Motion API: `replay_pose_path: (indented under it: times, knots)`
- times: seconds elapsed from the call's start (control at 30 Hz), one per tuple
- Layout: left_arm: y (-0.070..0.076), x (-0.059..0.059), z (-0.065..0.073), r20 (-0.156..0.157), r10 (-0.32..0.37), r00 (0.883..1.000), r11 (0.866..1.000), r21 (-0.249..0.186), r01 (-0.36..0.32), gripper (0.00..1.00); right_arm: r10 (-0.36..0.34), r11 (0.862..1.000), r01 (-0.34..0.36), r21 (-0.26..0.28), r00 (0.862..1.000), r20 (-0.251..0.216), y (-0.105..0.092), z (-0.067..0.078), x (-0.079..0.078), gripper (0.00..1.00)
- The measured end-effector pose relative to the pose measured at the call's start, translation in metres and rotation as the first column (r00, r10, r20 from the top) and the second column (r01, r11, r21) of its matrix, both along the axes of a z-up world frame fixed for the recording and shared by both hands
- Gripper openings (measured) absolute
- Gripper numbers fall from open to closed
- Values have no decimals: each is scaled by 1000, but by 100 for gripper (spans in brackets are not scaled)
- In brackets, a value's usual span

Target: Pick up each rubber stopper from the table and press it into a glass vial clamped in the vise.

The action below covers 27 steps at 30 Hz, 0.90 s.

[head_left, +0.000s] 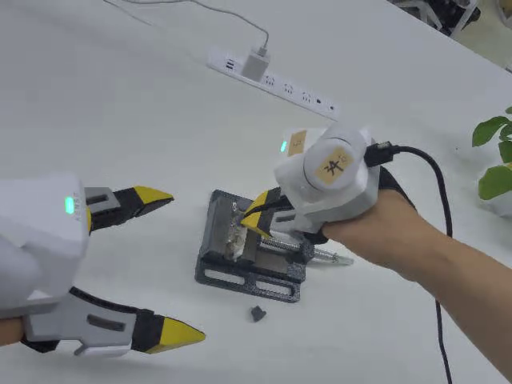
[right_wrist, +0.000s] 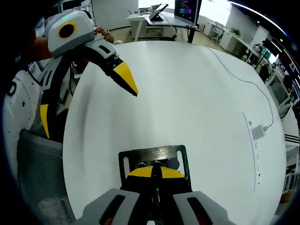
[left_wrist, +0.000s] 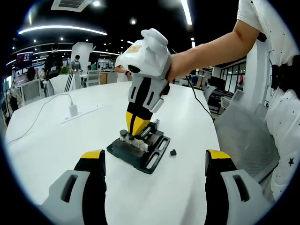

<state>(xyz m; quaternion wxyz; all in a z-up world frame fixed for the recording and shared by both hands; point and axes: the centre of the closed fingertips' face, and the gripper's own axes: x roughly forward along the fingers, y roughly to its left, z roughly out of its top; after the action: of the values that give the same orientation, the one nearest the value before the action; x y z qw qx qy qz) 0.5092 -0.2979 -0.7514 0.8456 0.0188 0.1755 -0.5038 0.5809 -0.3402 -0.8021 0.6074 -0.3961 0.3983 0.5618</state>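
A small dark vise [head_left: 254,276] stands mid-table with glass vials [head_left: 235,238] clamped in it. My right gripper [head_left: 254,214] is shut, its yellow tips pressed down onto the vise's jaws; what lies under them is hidden. From the left gripper view the right gripper [left_wrist: 137,124] stands over the vise [left_wrist: 140,152], with dark-capped vials [left_wrist: 124,134] beside its tips. One loose black rubber stopper [head_left: 257,313] lies just in front of the vise, also the stopper [left_wrist: 173,152]. My left gripper [head_left: 170,266] hangs open left of the vise, holding nothing.
A white power strip [head_left: 272,80] with a plugged charger and cable lies at the back. A green plant [head_left: 498,152] stands at the right edge. A black cable [head_left: 438,200] trails from the right gripper. People and desks show in the room behind.
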Motion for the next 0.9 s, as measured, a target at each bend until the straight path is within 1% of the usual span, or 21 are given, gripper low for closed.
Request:
replay_pose_path:
  times: [0.2,0.27,0.37,0.43,0.57,0.63,0.77,0.9]
  knots:
    - [-1,1,0,1,1,1000,1000,-4,-1,87,-3,1000,2,-9,1000,-17,0,-1,1,0]
    - [-1,0,0,1,-2,1000,1000,-5,2,87,20,999,-20,-31,1000,-16,0,-1,0,0]
    - [-2,0,0,3,-3,1000,1000,-6,3,87,21,998,-23,-57,999,-28,1,-2,1,0]
    - [-1,1,0,2,1,1000,1000,-8,-1,86,6,998,-9,-68,999,-43,1,-2,1,0]
    - [0,2,1,4,9,1000,1000,-13,-9,86,11,996,-17,-89,998,-61,2,-3,2,0]
    - [0,1,1,4,9,1000,1000,-14,-9,86,28,994,-34,-106,998,-60,2,-3,1,0]
    - [1,1,1,5,9,1000,1000,-14,-9,86,23,990,-31,-135,998,-62,2,-4,1,0]
    - [2,2,1,6,17,1000,1000,-18,-17,86,-8,988,-4,-156,997,-80,1,-4,2,0]
